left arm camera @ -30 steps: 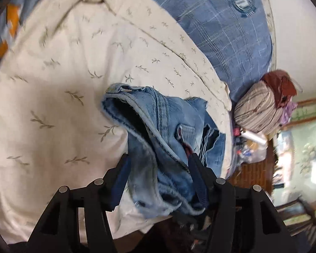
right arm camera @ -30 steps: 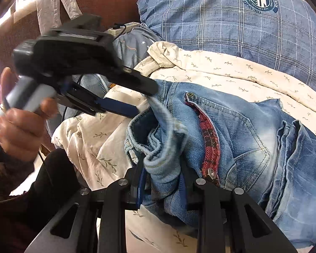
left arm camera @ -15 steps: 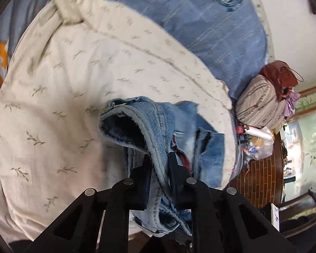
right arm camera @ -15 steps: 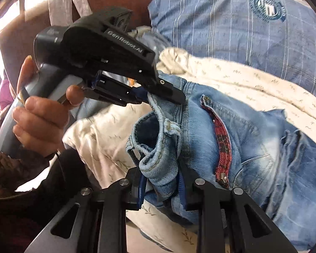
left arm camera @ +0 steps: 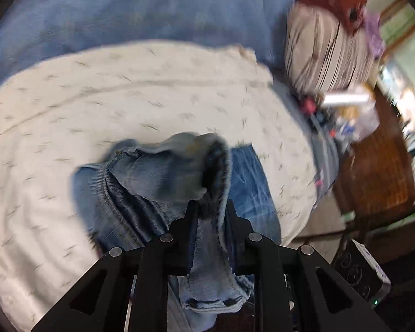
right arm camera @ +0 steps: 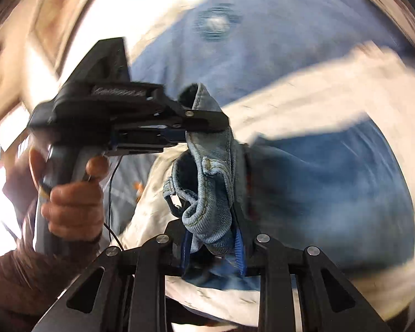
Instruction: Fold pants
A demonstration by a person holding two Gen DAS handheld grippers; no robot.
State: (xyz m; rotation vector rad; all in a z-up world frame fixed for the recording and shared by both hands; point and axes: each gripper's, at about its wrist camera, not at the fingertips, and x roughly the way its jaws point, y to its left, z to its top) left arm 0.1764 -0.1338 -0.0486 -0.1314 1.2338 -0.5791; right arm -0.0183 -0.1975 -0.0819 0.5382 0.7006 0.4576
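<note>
Two blurred fisheye views from hand-held grippers over a bed. A pair of blue denim jeans (left arm camera: 152,182) lies bunched on a cream bedspread with a small leaf print (left arm camera: 124,96), and both grippers hold its waistband end raised off that bedspread.

The left gripper (left arm camera: 209,210) has a thick fold of the waistband between its jaws; the jaws are easing open slightly, yet the pads press on the denim on both sides. In the right wrist view a hand (right arm camera: 74,207) grips this tool's handle, up and left of the jeans.

The right gripper (right arm camera: 213,238) is clenched on a rolled, stitched edge of the waistband, blue pads tight on the cloth. The rest of the jeans (right arm camera: 318,193) trails down onto the bedspread.

Past the far edge of the bedspread lies a blue checked quilt (left arm camera: 124,8); to its right, a striped bundle (left arm camera: 323,55).

Denim looks heavy for cloth, soft, limp and not slippery: it should sag between the two grips and drag on the bedspread. The doubled waistband is likely the firmest place to hold, one grip near each side, well apart, so the legs hang straight.
</note>
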